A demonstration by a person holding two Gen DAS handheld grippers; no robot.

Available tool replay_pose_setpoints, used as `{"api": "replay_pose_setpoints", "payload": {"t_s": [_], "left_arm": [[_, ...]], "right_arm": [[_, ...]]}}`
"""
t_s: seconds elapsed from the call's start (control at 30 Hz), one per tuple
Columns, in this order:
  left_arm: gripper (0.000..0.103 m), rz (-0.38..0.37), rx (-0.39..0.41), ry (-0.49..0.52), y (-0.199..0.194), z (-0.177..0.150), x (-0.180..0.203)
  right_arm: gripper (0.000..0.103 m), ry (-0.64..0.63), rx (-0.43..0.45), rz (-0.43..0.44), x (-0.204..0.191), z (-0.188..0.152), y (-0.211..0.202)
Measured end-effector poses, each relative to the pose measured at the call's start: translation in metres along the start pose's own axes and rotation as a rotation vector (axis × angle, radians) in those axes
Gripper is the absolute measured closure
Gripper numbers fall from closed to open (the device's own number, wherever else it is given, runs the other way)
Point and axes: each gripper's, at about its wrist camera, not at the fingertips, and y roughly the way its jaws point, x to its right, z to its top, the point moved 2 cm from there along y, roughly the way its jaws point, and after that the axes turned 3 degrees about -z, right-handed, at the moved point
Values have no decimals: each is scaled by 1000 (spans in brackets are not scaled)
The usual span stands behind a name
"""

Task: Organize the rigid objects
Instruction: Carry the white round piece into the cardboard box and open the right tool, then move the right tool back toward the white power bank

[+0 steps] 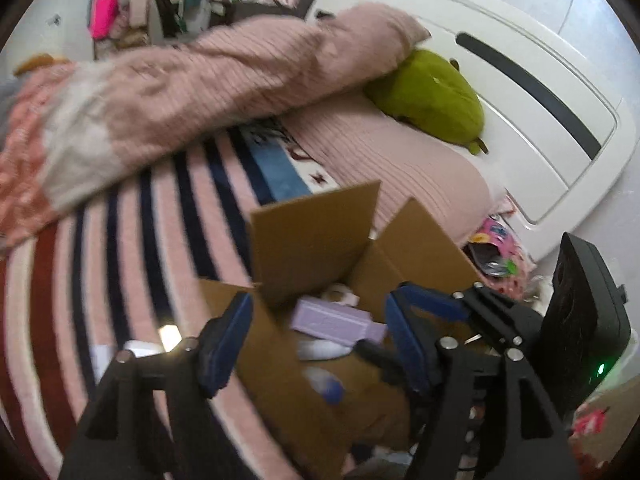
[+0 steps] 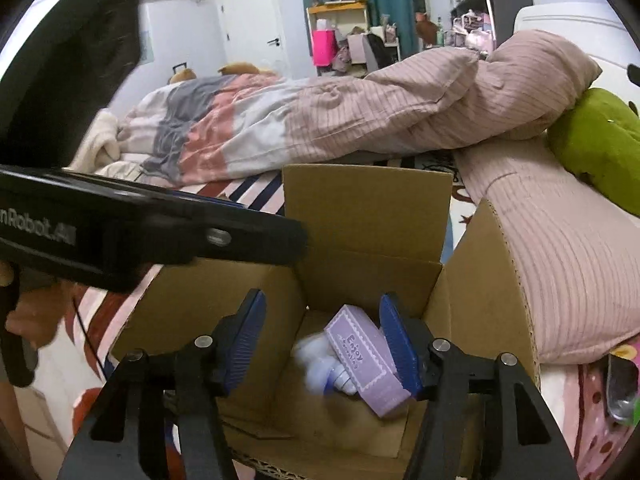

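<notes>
An open cardboard box (image 1: 312, 240) (image 2: 368, 208) stands on the bed with its flaps up. Inside it lies a lilac carton (image 1: 336, 322) (image 2: 368, 364) printed "Enjoy". Beside the carton is a blurred white and blue item (image 1: 324, 386) (image 2: 316, 360). My left gripper (image 1: 316, 340) hangs open above the box with nothing between its blue pads. My right gripper (image 2: 322, 344) is open over the same box; the lilac carton shows below, near its right pad, not pinched. The left gripper's black body (image 2: 120, 232) crosses the right wrist view at the left.
The box rests on a striped blanket (image 1: 160, 240). A rolled pink duvet (image 1: 200, 80) (image 2: 400, 100) lies behind it, and a green plush toy (image 1: 432, 100) (image 2: 600, 148) leans by the white headboard (image 1: 520, 80). Cluttered shelves (image 2: 340, 20) fill the far wall.
</notes>
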Motion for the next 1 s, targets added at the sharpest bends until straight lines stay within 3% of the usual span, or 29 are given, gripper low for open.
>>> {"api": "replay_pose_setpoints", "payload": {"t_s": [0.13,0.27,0.47,0.6,0.67,0.87,1.0], "left_arm": [[32,83,74,-41,-41,-17,-24],[30,168,120,-80,-77,-47,-55],[30,279,140,-146,-106,-101,-111],[30,297,142,-220,-113,-135,-150],[30,300,141,-253,-113,-150,-166],[30,300,153,-322,-109,-179,-203],[30,307,163,-347,-103,-184,-222]], "right_arm": [[47,-12,68,53,-17,7,-15],[41,-101,131,99,-61,12,-31],[40,-193,93,211,-136,5,-10],[38,-239,31,268,-174,-14,18],[30,-256,29,269,-184,-21,33],[29,-356,168,134,-211,-29,41],[29,-407,153,170,-227,-27,55]]}}
